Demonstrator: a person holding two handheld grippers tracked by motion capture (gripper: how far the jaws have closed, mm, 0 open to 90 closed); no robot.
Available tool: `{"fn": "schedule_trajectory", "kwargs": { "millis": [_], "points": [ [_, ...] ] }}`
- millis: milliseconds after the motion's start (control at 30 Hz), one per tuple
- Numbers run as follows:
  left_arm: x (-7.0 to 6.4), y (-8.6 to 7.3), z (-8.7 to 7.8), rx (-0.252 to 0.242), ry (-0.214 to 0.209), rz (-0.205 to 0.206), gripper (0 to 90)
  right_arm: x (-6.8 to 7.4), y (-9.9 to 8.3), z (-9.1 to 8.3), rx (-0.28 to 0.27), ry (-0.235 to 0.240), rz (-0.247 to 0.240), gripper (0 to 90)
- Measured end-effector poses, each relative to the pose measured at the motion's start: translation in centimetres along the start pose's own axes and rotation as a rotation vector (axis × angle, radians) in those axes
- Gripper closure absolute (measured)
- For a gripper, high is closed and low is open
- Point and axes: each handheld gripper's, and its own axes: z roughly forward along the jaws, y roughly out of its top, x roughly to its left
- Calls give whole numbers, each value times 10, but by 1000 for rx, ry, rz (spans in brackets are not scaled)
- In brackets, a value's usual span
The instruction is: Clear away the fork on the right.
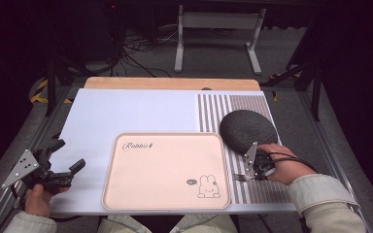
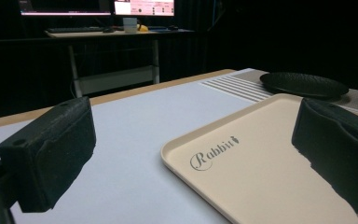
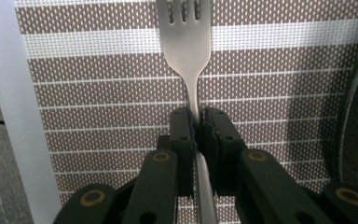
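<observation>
A silver fork (image 3: 185, 42) is clamped by its handle between the jaws of my right gripper (image 3: 197, 122), tines pointing away over the brown striped placemat (image 3: 98, 93). From above, that gripper (image 1: 252, 174) sits low over the placemat (image 1: 260, 187) with the fork (image 1: 240, 178) pointing left toward the beige tray (image 1: 165, 170). A black round plate (image 1: 247, 128) lies just behind it. My left gripper (image 1: 70, 172) is at the table's left edge, jaws wide apart and holding nothing. Its view shows the tray (image 2: 261, 177) and the black plate (image 2: 303, 84) ahead.
The tray carries "Rabbit" lettering and a rabbit drawing (image 1: 209, 187). A white mat (image 1: 126, 111) covers the wooden table. A metal stand (image 1: 218, 34) and cables lie on the floor beyond. A desk with monitors (image 2: 98, 7) stands in the dark background.
</observation>
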Motion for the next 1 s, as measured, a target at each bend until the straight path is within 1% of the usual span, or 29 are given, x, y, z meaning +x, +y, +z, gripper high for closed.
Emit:
{"fn": "schedule_trajectory", "kwargs": {
  "millis": [167,400,700,733,867,1000],
  "points": [
    [0,0,0,-6,0,-2,4,0,-1,0,-9,12,-7,838],
    [0,0,0,-5,1,-1,4,0,-1,0,-5,10,-32,856],
    [0,0,0,-4,1,-3,4,1,0,1,-7,10,-23,861],
    [0,0,0,-4,1,-3,3,0,0,0,-3,15,-31,862],
    [0,0,0,-4,1,-4,3,1,0,0,-3,8,-21,863],
    [0,0,0,2,0,-6,4,1,0,0,-2,7,-21,864]
  ]
}}
